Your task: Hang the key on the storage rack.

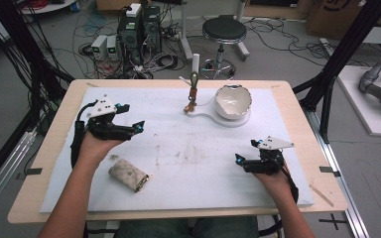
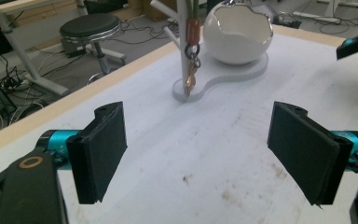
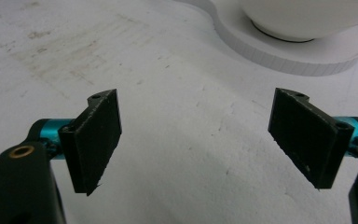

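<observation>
My left gripper (image 1: 133, 116) hovers over the left part of the white mat (image 1: 188, 158), open with nothing between its jaws (image 2: 205, 158). My right gripper (image 1: 246, 151) is at the mat's right front, also open and empty (image 3: 200, 140). At the back middle stands a white holder (image 1: 213, 117) with a thin post, from which a key ring (image 1: 192, 96) with copper-coloured keys (image 2: 190, 77) hangs. A white eggshell-shaped bowl (image 1: 233, 100) sits on the same base (image 2: 235, 74); in the right gripper view its underside (image 3: 303, 16) is close ahead. A beige patterned pouch (image 1: 128, 174) lies near my left wrist.
The mat carries brown stains (image 1: 178, 153) in its middle. Behind the table are a black stool (image 1: 223, 30), computer boxes (image 1: 139, 32) and tangled cables on the floor. Black frame posts (image 1: 337, 59) flank the table. The other gripper's jaw tip (image 2: 356, 46) shows far right.
</observation>
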`<state>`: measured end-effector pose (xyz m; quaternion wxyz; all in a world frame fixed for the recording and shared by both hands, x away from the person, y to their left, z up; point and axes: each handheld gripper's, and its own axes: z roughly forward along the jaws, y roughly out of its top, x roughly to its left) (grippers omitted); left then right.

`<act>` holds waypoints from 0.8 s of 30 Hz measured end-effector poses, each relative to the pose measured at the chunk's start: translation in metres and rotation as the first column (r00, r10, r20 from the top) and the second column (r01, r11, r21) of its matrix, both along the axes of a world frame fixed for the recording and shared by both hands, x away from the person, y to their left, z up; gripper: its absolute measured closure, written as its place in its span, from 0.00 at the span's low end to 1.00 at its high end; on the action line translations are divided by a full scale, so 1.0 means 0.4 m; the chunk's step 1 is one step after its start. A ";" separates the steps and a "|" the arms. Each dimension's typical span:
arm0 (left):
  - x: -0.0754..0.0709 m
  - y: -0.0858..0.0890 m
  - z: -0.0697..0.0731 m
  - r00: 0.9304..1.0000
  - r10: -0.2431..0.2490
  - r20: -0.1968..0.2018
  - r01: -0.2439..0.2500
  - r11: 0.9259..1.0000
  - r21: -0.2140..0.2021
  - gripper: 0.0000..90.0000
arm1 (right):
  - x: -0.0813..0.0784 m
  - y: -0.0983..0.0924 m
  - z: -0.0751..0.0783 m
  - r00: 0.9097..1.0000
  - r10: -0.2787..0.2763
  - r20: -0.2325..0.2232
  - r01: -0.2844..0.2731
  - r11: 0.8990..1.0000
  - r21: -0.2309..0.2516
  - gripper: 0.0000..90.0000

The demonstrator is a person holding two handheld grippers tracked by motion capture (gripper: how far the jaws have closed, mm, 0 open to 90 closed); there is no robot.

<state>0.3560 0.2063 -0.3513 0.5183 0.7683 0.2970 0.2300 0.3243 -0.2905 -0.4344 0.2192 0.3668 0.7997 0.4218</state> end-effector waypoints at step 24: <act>-0.031 0.143 -0.120 1.000 -0.014 -0.002 0.013 0.991 -0.135 0.15 | 0.017 -0.025 -0.002 0.999 -0.042 0.002 0.042 0.999 0.026 0.19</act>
